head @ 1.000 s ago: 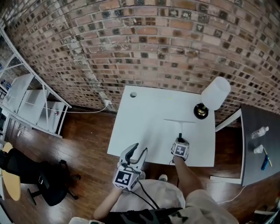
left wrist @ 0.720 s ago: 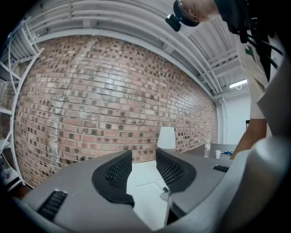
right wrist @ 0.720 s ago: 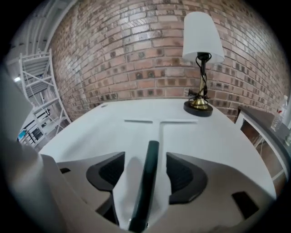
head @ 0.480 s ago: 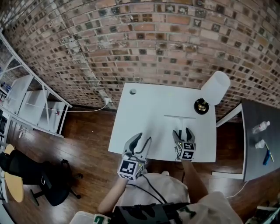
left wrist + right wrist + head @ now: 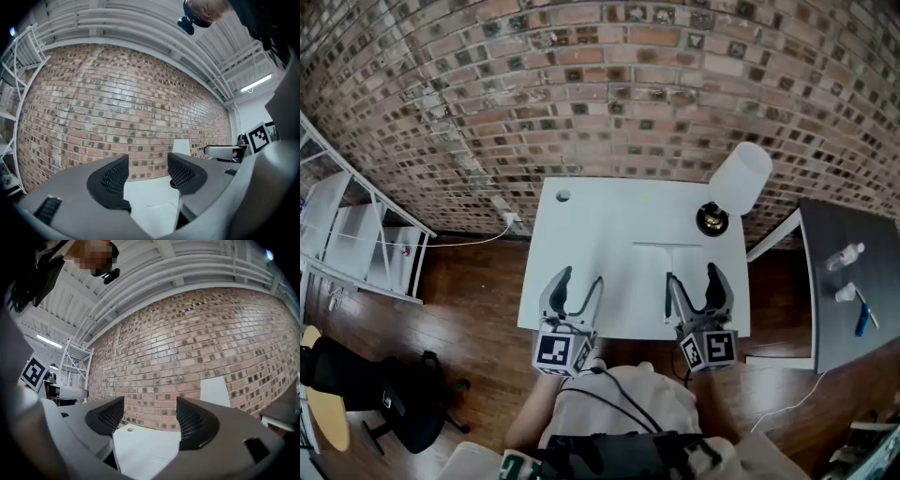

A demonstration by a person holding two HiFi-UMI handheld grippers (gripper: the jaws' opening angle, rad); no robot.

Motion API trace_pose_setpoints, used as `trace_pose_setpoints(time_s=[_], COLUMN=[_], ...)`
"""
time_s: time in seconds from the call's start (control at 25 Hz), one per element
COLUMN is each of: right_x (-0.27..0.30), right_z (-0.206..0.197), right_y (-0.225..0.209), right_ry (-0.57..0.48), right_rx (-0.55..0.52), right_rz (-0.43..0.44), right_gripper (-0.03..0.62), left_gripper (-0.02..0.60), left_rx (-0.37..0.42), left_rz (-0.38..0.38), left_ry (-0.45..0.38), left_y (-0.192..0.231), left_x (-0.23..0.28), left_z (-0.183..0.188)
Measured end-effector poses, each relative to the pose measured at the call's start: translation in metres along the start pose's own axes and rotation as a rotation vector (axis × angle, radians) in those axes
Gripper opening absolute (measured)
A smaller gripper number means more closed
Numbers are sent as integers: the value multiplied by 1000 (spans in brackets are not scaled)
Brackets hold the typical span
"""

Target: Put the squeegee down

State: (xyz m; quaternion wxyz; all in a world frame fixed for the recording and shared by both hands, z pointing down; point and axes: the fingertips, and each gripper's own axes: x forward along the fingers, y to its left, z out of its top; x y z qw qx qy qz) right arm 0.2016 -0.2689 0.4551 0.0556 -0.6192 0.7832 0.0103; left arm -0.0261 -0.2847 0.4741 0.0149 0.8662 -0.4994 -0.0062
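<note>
The squeegee (image 5: pixel 667 246) lies flat on the white table (image 5: pixel 600 234), its thin blade across and its handle running toward the near edge. No gripper touches it. My right gripper (image 5: pixel 694 275) hovers over the table's near right part, level and open, with nothing between its fingers. My left gripper (image 5: pixel 579 277) is held over the near left edge, also open and empty. The left gripper view looks past the left gripper (image 5: pixel 147 171) at the table (image 5: pixel 154 197). Past the right gripper (image 5: pixel 150 416), the right gripper view shows table (image 5: pixel 145 446) and brick wall.
A lamp with a white shade (image 5: pixel 741 178) and a black base (image 5: pixel 710 218) stands at the table's far right corner. A small hole (image 5: pixel 563 196) is at the far left. A dark side table (image 5: pixel 848 281) with bottles is right; a white shelf (image 5: pixel 356 225) and black chair (image 5: pixel 366 375) left.
My right gripper let go of the squeegee handle, opened, rose and drew back toward the body. The squeegee stays on the table. My left gripper shifted a little.
</note>
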Motion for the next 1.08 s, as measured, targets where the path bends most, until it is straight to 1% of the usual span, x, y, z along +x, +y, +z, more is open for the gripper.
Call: trace_pose_setpoints(time_s=[0.08, 0.2, 0.36, 0.48, 0.64, 0.72, 0.88, 1.08], right_x=[-3, -4, -2, 1, 4, 6, 11, 12], right_z=[10, 12, 3, 4, 0, 2, 2, -4], right_y=[4, 9, 17, 21, 20, 22, 35, 45], right_ry=[12, 30, 54, 55, 66, 60, 68, 94], right_rx=[-52, -101, -71, -77, -53, -81, -180, -126], right_rz=[-5, -4, 12, 25, 16, 34, 83, 115], right_gripper=[371, 365, 364, 364, 364, 364, 364, 364], left_gripper=[252, 250, 250, 250, 250, 249, 241, 241], left_rx=[7, -20, -31, -33, -35, -33, -25, -20], left_rz=[8, 4, 2, -2, -1, -4, -15, -28], left_ry=[-19, -20, -17, -17, -12, -4, 2, 6], left_y=[2, -2, -5, -6, -5, -4, -5, -10], left_x=[1, 5, 4, 4, 3, 3, 6, 9], left_z=[9, 22, 23, 27, 28, 27, 27, 25])
